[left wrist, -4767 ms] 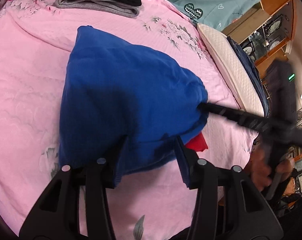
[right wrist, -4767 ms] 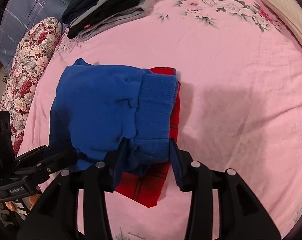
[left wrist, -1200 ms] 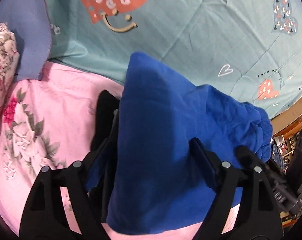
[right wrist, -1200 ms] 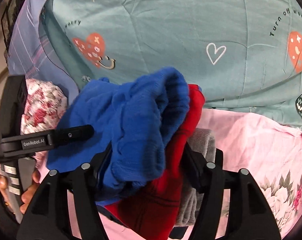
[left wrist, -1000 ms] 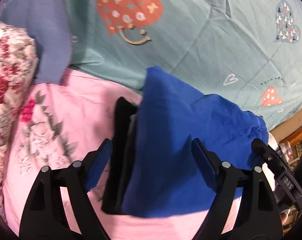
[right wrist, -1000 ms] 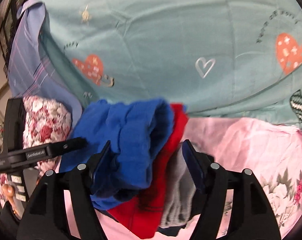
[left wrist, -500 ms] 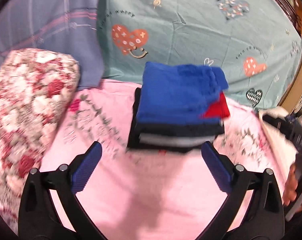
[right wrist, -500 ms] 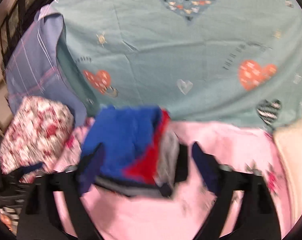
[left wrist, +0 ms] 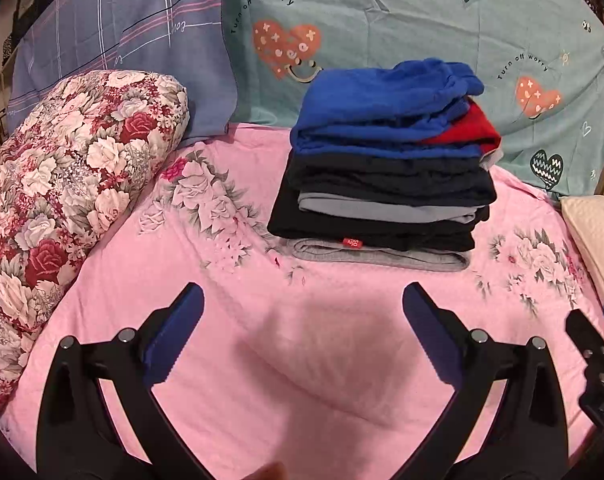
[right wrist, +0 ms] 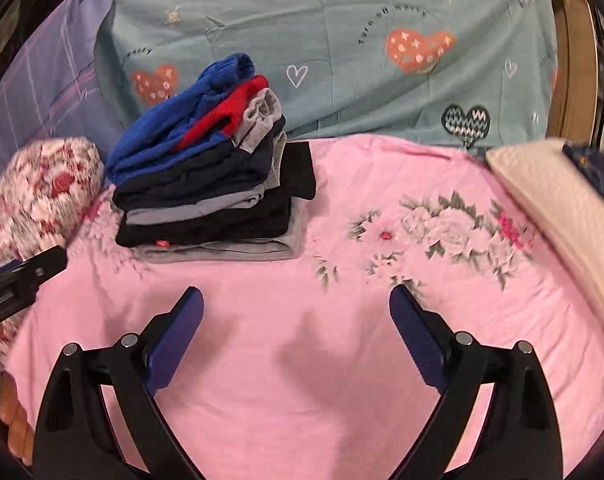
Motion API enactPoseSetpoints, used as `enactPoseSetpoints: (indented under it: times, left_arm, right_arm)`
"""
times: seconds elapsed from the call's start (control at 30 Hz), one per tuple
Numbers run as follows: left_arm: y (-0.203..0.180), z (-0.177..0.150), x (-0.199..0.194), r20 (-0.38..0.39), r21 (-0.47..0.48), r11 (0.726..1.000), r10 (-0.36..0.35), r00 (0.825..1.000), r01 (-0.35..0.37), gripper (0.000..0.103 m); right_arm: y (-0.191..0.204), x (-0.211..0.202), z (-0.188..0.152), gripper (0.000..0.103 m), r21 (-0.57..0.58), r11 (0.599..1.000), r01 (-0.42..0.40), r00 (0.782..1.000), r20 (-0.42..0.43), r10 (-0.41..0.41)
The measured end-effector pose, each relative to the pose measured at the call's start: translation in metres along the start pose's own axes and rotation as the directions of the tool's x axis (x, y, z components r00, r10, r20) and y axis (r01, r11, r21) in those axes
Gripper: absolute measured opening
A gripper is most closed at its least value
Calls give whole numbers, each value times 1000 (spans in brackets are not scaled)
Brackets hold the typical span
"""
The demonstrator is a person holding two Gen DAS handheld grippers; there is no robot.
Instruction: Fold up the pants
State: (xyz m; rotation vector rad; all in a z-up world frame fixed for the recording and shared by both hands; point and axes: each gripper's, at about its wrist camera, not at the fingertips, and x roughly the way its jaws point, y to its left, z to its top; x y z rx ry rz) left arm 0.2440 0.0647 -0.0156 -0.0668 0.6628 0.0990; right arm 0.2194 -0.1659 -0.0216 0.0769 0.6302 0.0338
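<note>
The folded blue pants [left wrist: 385, 108] with a red lining lie on top of a stack of folded clothes [left wrist: 381, 200] on the pink bed sheet [left wrist: 302, 360]. The stack also shows in the right wrist view [right wrist: 206, 184], with the blue pants [right wrist: 174, 128] on top. My left gripper [left wrist: 302, 308] is open and empty, over bare sheet in front of the stack. My right gripper [right wrist: 296, 306] is open and empty, in front of the stack and to its right.
A floral bolster [left wrist: 62, 184] lies at the left. A teal quilt with hearts [left wrist: 421, 20] and a blue plaid pillow [left wrist: 122, 32] stand behind the stack. A cream pillow [right wrist: 561, 208] lies along the right edge.
Both grippers let go of the blue pants on top of the stack, opened wide and drew back from it.
</note>
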Motion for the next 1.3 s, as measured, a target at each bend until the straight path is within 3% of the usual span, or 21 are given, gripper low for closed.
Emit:
enactPoseSetpoints:
  times: [0.13,0.3,0.5,1.3]
  left_arm:
    - [3,-12,12,-12,10,1000,11,1000,-11,101]
    - [3,-19,22,-46,22,1000,8,999,-7,101]
    - [5,-19,16,-27,12,1000,10,1000,-10,101]
    - [5,-23,22,-62,-1,1000,-5,998,5,101]
  right_arm:
    - [0,-10,-9,94,-12,999,39,998,56,-38]
    - [-1,-1,-16,94,4,1000,13,1000,9,-13]
    - [1,7,-21,94,0,1000,23,1000,-19,-23]
    - [4,9,-24,94,21,1000,-7,999,-50,8]
